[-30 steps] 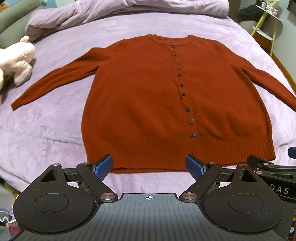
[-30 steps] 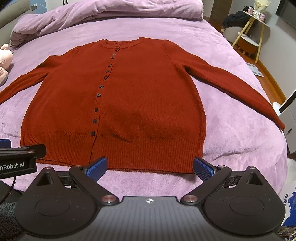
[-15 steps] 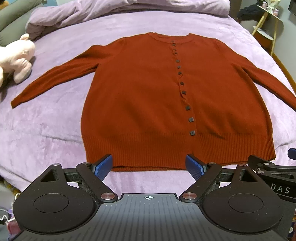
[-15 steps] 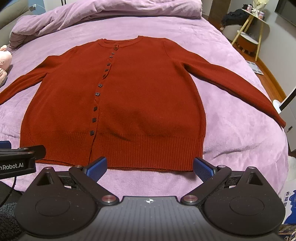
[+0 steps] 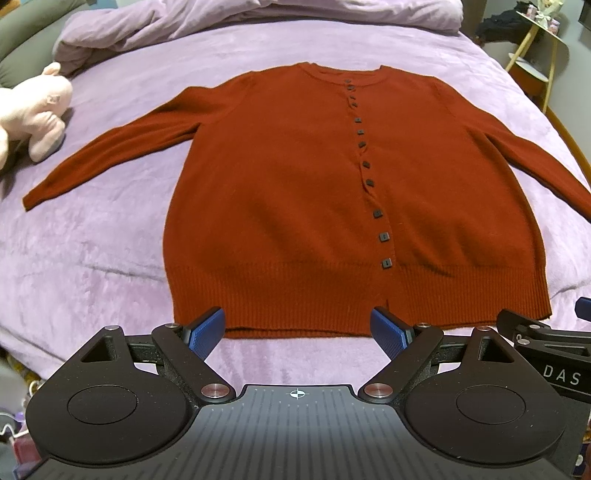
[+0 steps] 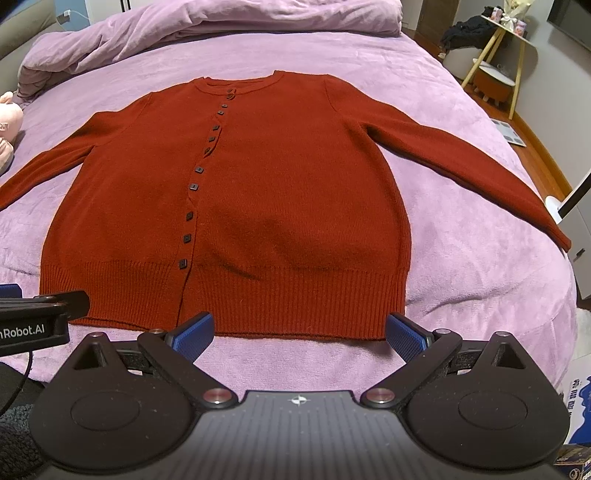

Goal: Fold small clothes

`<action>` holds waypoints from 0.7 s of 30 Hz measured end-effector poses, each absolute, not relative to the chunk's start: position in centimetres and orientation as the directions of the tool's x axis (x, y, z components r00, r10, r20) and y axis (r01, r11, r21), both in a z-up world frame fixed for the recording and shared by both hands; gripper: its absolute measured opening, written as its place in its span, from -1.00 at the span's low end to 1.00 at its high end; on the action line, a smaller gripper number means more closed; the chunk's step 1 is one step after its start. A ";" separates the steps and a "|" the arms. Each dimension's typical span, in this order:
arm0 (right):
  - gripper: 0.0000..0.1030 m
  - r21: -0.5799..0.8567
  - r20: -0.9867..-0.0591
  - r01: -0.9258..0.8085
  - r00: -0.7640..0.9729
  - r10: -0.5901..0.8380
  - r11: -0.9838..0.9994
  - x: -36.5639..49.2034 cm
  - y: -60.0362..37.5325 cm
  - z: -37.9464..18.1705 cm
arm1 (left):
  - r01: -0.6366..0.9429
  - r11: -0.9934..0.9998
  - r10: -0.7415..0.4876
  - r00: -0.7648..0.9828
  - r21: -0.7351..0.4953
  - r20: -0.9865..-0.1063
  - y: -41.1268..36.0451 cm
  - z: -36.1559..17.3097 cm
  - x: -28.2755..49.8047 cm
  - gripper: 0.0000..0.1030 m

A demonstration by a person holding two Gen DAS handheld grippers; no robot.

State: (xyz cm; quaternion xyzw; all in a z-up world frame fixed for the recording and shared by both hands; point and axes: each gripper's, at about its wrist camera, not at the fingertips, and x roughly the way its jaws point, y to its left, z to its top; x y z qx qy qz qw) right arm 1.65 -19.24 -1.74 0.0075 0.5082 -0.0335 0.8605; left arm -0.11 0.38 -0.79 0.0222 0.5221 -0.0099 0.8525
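A rust-red buttoned cardigan (image 5: 295, 192) lies flat, front up, on the purple bed, sleeves spread out to both sides; it also shows in the right wrist view (image 6: 277, 192). My left gripper (image 5: 297, 330) is open and empty, its blue pads just over the near hem, left of the button row. My right gripper (image 6: 299, 332) is open and empty over the near hem, right of the button row. Each gripper's body shows at the edge of the other's view.
The purple bedspread (image 5: 92, 258) covers the bed, with a bunched duvet (image 5: 221, 18) at the far end. A pink plush toy (image 5: 33, 110) lies at the far left. A small side table (image 6: 498, 48) and floor are beyond the bed's right edge.
Both grippers have crept slightly forward toward the cardigan's hem. The cardigan has not moved and both stay open.
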 end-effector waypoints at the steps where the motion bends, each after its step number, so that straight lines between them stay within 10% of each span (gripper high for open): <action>1: 0.92 -0.021 -0.875 0.065 0.481 -0.050 0.998 1.6 -19.3 -1.8 | 0.039 0.999 0.006 0.454 0.027 -0.891 0.4 -0.8 -0.1 0.75; 21: 0.92 -0.010 -0.877 0.067 0.478 -0.041 0.998 1.7 -19.5 -1.8 | 0.037 0.999 0.005 0.452 0.025 -0.892 0.4 -0.9 0.0 0.75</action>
